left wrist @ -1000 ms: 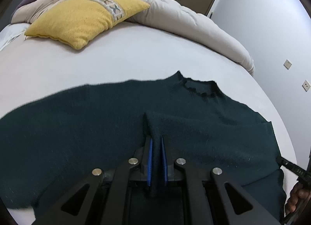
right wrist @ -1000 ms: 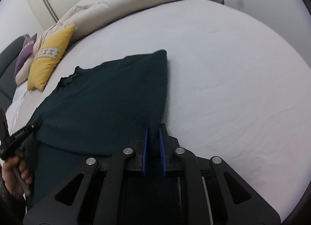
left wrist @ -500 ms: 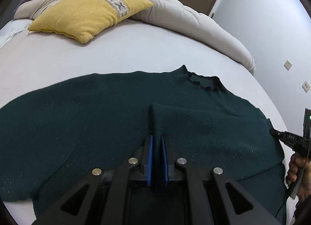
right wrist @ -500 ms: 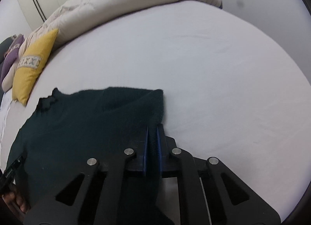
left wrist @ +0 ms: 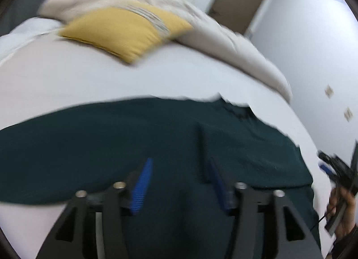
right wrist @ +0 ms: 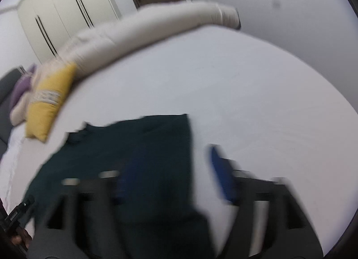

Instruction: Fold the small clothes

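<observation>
Item: dark green sweater (left wrist: 125,147), knitted, spread flat on the white bed sheet (left wrist: 67,75); in my left wrist view it runs from 9 o'clock to 3 o'clock across the lower half, neckline (left wrist: 237,107) toward 1 o'clock.
Fold: one side panel laid over the body, its straight edge (right wrist: 189,147) running toward 12 o'clock in my right wrist view.
My left gripper (left wrist: 179,183): released; blue pads have just been spreading apart, sweater cloth lies below and between them, not pressed.
My right gripper (right wrist: 170,176): released; jaws have just been opening wide, the folded edge between them, the right pad (right wrist: 220,174) over bare sheet.
Yellow cushion (left wrist: 125,28): at 11 o'clock in the left view, patterned band across it, pattern blurred.
Purple cushion (right wrist: 21,89): at 9 o'clock in the right view, beside the yellow one.
Beige duvet (right wrist: 156,26): bunched along the far edge of the bed.
Wardrobe (right wrist: 58,13): pale doors, dark handles, at 11 o'clock in the right view.
Writing: small white print on the other gripper's body (right wrist: 15,216) at 8 o'clock, too blurred to read.
</observation>
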Available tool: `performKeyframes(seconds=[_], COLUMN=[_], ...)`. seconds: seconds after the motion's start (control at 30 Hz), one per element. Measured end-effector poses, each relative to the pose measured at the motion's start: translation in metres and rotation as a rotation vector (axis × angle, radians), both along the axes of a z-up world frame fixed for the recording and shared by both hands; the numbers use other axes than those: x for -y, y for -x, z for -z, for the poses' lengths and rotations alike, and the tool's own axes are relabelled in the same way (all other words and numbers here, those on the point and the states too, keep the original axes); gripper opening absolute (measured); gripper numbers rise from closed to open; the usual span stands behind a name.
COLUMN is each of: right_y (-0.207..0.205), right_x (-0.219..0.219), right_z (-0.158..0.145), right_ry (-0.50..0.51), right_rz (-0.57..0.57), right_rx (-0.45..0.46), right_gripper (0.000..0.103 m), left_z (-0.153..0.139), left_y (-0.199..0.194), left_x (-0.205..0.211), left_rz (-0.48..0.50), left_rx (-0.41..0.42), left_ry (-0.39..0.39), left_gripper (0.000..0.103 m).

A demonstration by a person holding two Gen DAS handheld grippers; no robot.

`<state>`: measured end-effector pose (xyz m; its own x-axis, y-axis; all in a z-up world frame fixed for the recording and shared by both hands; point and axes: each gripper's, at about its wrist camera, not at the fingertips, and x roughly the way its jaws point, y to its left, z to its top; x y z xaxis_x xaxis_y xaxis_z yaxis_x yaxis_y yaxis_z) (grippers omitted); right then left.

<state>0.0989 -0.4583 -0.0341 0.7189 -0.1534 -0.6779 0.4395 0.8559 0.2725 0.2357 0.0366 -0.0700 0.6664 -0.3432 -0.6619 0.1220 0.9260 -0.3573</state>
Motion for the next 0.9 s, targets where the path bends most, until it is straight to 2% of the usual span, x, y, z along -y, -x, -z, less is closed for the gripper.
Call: performKeyframes(seconds=[0.1, 0.17, 0.33, 0.43, 0.47, 0.53, 0.57, 0.6, 0.67, 0.8, 0.9], right_y=[0.018, 0.029, 0.042, 0.043, 0.043, 0.042, 0.041, 0.038, 0.043, 0.057, 0.066], right_x=[-0.038, -0.071, -0.137, -0.177, -0.186, -0.202, -0.208, -0.213, -0.222, -0.219, -0.207], right_z=[-0.009, -0.01, -0.003, 0.004, 0.005, 0.007, 0.008, 0.009, 0.013, 0.013, 0.012], right_ry=[0.024, 0.003, -0.049, -0.062, -0.063, -0.065, -0.065, -0.065, -0.061, -0.071, -0.084], right_rz=[-0.105, -0.183, -0.327, -0.388, -0.402, -0.426, -0.435, -0.441, -0.441, -0.436, -0.419], right_rx=[0.019, 0.021, 0.018, 0.002, -0.003, -0.014, -0.02, -0.026, -0.032, -0.026, -0.014], right_gripper=[0.079, 0.079, 0.077, 0.076, 0.076, 0.075, 0.073, 0.07, 0.068, 0.064, 0.064], left_z=[-0.009, -0.008, 0.011, 0.028, 0.033, 0.046, 0.047, 0.046, 0.048, 0.041, 0.019], left_y=[0.03, 0.05, 0.089, 0.101, 0.102, 0.099, 0.095, 0.092, 0.082, 0.068, 0.067], left_x=[-0.079, -0.143, -0.284, -0.329, -0.339, -0.349, -0.345, -0.34, -0.334, -0.325, -0.306], left_rz=[-0.14, -0.268, -0.572, -0.698, -0.722, -0.712, -0.697, -0.681, -0.636, -0.613, -0.595], left_rx=[0.006, -0.005, -0.085, -0.129, -0.145, -0.172, -0.175, -0.166, -0.188, -0.182, -0.121], left_ry=[0.021, 0.033, 0.081, 0.077, 0.09, 0.132, 0.105, 0.091, 0.129, 0.111, 0.094], left_gripper=[0.059, 0.059, 0.059, 0.059, 0.059, 0.059, 0.058, 0.046, 0.02, 0.014, 0.011])
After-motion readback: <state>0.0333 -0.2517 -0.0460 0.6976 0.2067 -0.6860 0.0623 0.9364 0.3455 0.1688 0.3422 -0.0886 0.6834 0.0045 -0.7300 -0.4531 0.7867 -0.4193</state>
